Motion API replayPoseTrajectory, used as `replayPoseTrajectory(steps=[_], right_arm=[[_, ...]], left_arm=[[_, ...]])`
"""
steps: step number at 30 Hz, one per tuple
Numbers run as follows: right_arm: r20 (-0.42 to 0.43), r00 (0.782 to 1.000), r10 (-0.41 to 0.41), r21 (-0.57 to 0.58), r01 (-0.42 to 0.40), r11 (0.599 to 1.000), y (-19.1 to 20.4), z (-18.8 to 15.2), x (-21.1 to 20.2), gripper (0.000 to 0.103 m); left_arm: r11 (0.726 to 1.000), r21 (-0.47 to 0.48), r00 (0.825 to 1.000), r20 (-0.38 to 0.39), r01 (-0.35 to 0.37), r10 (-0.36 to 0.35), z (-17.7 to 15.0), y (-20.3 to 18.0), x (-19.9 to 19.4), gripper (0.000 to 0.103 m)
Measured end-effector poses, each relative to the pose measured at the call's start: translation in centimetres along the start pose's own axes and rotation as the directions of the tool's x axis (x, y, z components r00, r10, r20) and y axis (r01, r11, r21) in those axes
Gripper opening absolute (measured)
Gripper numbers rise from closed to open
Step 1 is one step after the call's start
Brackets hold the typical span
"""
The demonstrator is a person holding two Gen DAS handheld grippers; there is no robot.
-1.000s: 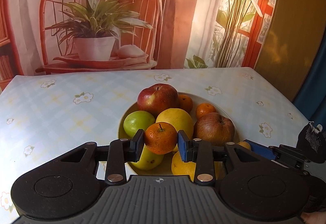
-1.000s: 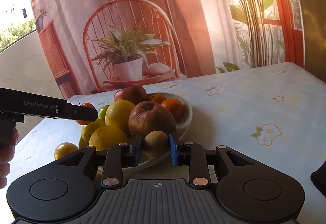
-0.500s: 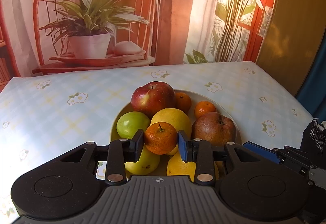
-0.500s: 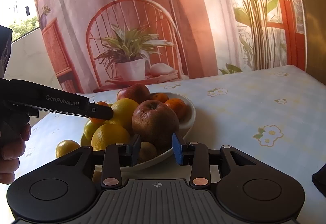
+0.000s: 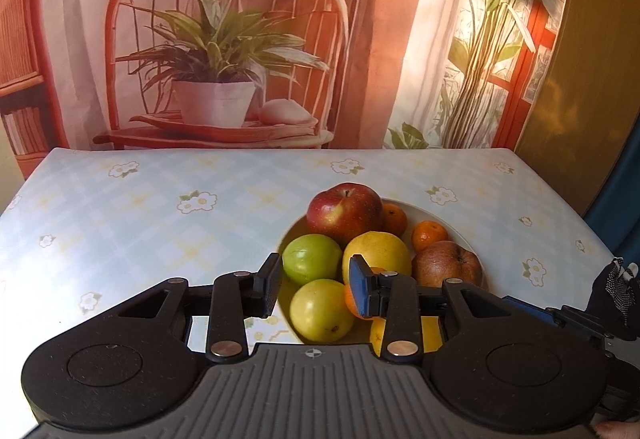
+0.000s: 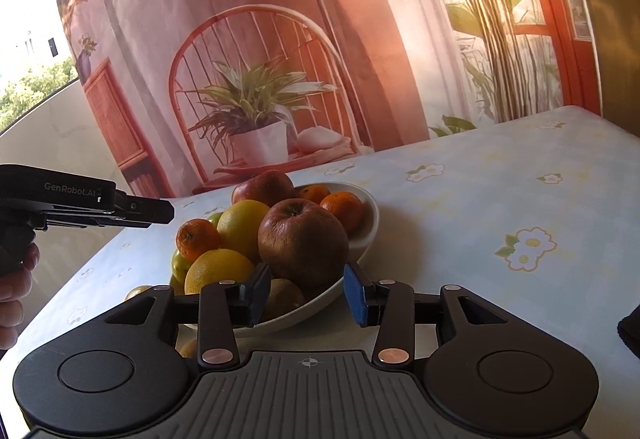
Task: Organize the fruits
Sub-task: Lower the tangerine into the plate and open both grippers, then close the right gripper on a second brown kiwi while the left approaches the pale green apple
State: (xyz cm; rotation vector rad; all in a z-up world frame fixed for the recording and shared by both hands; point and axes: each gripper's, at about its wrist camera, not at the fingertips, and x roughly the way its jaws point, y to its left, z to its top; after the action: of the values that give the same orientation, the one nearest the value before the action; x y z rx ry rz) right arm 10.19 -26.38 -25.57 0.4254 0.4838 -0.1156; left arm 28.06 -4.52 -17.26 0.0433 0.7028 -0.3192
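Fruits heaped in white bowl on tabletop; left hand-held gripper and right hand-held gripper beside bowl, both spread, empty.

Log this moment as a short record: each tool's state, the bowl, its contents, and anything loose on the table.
left tool: open, empty, over the bowl
right tool: open, empty, at bowl's near side
bowl: white, on flowered tablecloth
contents: red apple, brown apple, green fruits, yellow citrus, mandarin
loose: yellow fruit beside the bowl
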Motion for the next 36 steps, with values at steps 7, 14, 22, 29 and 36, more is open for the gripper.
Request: replayPoseTrajectory(steps=[7, 14, 22, 29, 36], right_arm=[[0.002, 1.000, 0.006, 0.061, -0.006, 0.998, -0.8, 0.0, -0.4, 0.039], [0.001, 1.000, -0.018, 0.112, 0.018, 0.994, -0.9, -0.9, -2.0, 0.039], [-0.067, 0.998, -0.010, 0.030, 0.013, 0.999, 2.4, -2.0, -2.3, 0.039], [-0.144, 0.989, 0.035, -0.045, -0.042, 0.998, 6.1, -2.8, -0.7, 0.039], [-0.210, 0.978, 0.009, -0.166, -0.044, 0.985, 9.2, -3.1, 1.7, 0.038]], left_arm=[[0.997, -0.007, 0.997, 0.006, -0.077, 0.077, -0.7, 3.3, -2.4, 0.038], [0.994, -0.012, 0.994, 0.024, -0.106, 0.106, -1.7, 5.6, -4.6, 0.039], [0.996, 0.019, 0.996, 0.037, -0.086, 0.086, -3.1, 5.7, -6.0, 0.039], [1.000, 0.003, 0.999, 0.029, -0.026, 0.026, -4.4, 5.5, -6.6, 0.039], [0.999, -0.047, 1.000, 0.014, -0.010, 0.011, -5.6, 6.5, -6.9, 0.039]])
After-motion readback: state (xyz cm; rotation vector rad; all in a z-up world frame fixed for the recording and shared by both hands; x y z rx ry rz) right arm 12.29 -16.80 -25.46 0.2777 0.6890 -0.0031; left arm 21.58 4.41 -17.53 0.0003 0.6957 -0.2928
